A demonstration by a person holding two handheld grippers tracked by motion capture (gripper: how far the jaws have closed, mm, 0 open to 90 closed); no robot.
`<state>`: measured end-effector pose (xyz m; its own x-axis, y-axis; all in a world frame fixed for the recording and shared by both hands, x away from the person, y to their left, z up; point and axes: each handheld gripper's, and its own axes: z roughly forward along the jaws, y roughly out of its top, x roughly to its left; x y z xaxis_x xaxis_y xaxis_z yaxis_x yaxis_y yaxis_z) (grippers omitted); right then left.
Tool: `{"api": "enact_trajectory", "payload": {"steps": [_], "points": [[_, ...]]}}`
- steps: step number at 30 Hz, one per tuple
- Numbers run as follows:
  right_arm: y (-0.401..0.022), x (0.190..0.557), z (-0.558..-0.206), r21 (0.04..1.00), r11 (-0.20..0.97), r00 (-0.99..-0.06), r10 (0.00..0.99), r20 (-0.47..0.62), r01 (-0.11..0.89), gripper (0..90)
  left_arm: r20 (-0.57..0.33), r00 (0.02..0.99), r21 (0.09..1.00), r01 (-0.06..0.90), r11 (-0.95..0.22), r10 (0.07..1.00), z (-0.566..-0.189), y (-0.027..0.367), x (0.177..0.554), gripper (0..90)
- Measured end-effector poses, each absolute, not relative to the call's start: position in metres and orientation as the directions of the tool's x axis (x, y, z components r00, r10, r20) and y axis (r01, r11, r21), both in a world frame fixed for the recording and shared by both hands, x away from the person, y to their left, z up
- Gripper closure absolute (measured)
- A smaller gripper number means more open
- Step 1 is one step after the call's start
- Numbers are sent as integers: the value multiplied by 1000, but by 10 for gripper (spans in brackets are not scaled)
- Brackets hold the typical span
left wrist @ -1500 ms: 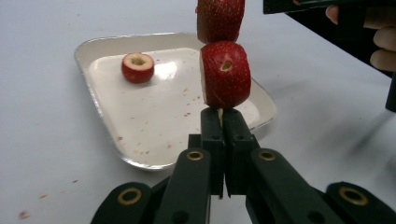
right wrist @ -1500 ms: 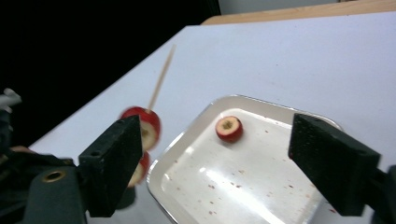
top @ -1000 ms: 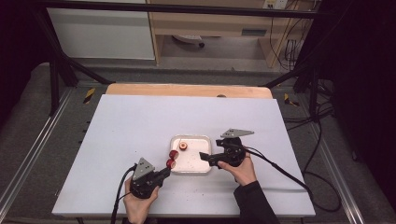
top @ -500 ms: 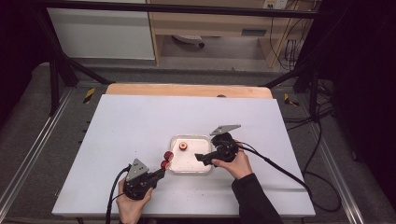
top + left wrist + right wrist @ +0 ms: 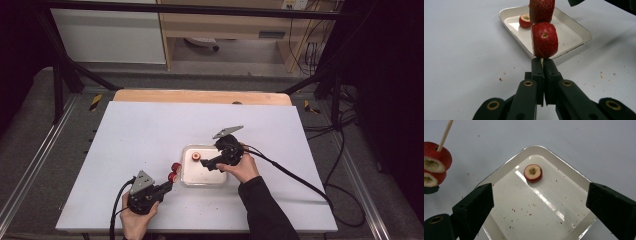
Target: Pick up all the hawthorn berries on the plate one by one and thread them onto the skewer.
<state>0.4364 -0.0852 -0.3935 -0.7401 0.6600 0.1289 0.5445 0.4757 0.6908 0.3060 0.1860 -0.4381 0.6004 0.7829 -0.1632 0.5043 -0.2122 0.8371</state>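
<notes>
Left gripper (image 5: 167,186) sits near the front table edge, jaws clamped together on the butt of a thin wooden skewer (image 5: 541,61). Two red cored fruit pieces (image 5: 544,40) are already threaded on it, stacked just off the tray's near-left corner. In the right gripper view the bare skewer tip pokes out past the upper piece.

Right gripper (image 5: 206,163) hangs over the shallow white rectangular tray (image 5: 187,177), jaws spread wide, nothing between them. The third red cored fruit piece (image 5: 533,173) lies alone in the tray's far-left corner, cored hole facing up, ahead of those jaws.

My read of the step: two on the stick, right gripper lining up to pick the last piece. Next move calls for dropping the jaws around that piece, closing lightly on its sides so the hole stays clear, then carrying it to the skewer tip.

Clearance: the piece sits close to the tray rim on two sides, so one jaw may have to come down just inside the wall; approaching from the tray's open middle looks safer. The loaded skewer is just beside the tray, so the lift path has to avoid clipping it. The white tabletop (image 5: 150,130) beyond and left of the tray is bare, with plenty of room to swing.
</notes>
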Motion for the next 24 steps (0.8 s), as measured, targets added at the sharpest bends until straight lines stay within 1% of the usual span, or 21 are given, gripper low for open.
{"api": "enact_trajectory", "payload": {"steps": [8,12,19,22,24], "points": [[-72,451,-393,655,502,-734,668,121,565,99,-150,600,831,507,-229,785,-439,188,307,883],[-64,459,-396,629,520,-738,662,131,579,128,-149,599,830,508,-229,787,-440,188,307,883],[-50,471,-403,581,553,-744,653,143,597,211,-144,599,823,514,-240,787,-442,188,308,882],[-44,474,-405,552,578,-749,648,138,601,271,-142,601,822,514,-244,787,-442,187,307,883],[-41,477,-408,555,574,-750,645,147,603,311,-141,600,822,514,-244,787,-442,187,307,882]]}}
